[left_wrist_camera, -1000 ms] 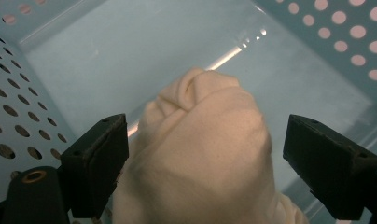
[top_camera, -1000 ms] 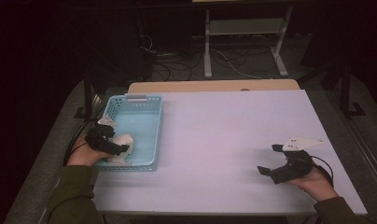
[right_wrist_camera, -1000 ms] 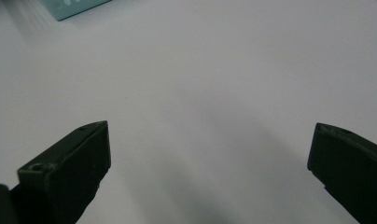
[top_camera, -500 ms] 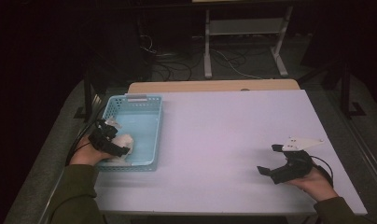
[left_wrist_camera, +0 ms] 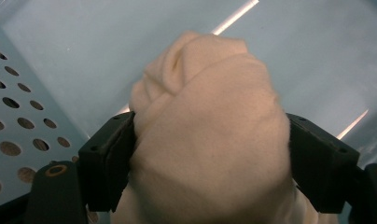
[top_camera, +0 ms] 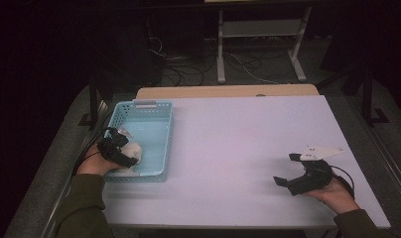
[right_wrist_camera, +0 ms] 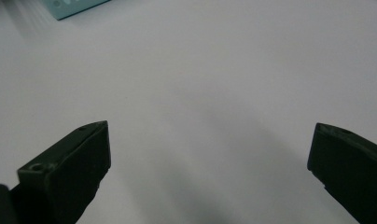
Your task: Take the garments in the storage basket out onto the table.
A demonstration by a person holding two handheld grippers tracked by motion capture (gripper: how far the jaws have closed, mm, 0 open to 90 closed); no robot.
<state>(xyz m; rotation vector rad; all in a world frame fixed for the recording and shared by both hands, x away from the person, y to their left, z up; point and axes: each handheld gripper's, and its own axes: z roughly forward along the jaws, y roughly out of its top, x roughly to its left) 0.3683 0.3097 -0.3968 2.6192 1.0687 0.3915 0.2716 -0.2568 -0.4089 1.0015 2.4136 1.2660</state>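
Cloth bundle (left_wrist_camera: 210, 140), cream-white and soft, sat between the jaws of the left gripper (top_camera: 120, 152), with both black jaws pressed against its sides in the left gripper view. These jaws had just been closing, and the bundle bulged out above and in front of them. The bundle lay inside the light blue basket (top_camera: 156, 111), at the near end of it, close to the perforated left wall (left_wrist_camera: 18, 121). In the high view the bundle (top_camera: 133, 149) showed as a pale lump just beside the left gripper, which reached over the basket's near left corner. The left hand (top_camera: 92, 164) gripped the tool from the worktop's left edge, with a dark green sleeve (top_camera: 84, 206) behind it.

Basket position: on the left side of the white worktop (top_camera: 238, 144), long axis running away from the person.

Right gripper (top_camera: 292, 171) rested well apart from the basket, near the worktop's front right corner, held by the right hand (top_camera: 332, 191). Its jaws stood spread wide with nothing between them, and bare worktop (right_wrist_camera: 200, 93) showed between them in the right gripper view. A corner of the basket (right_wrist_camera: 74, 7) appeared at the top left of that view. The grey three-cornered plate (top_camera: 320, 151) sat on top of this gripper.
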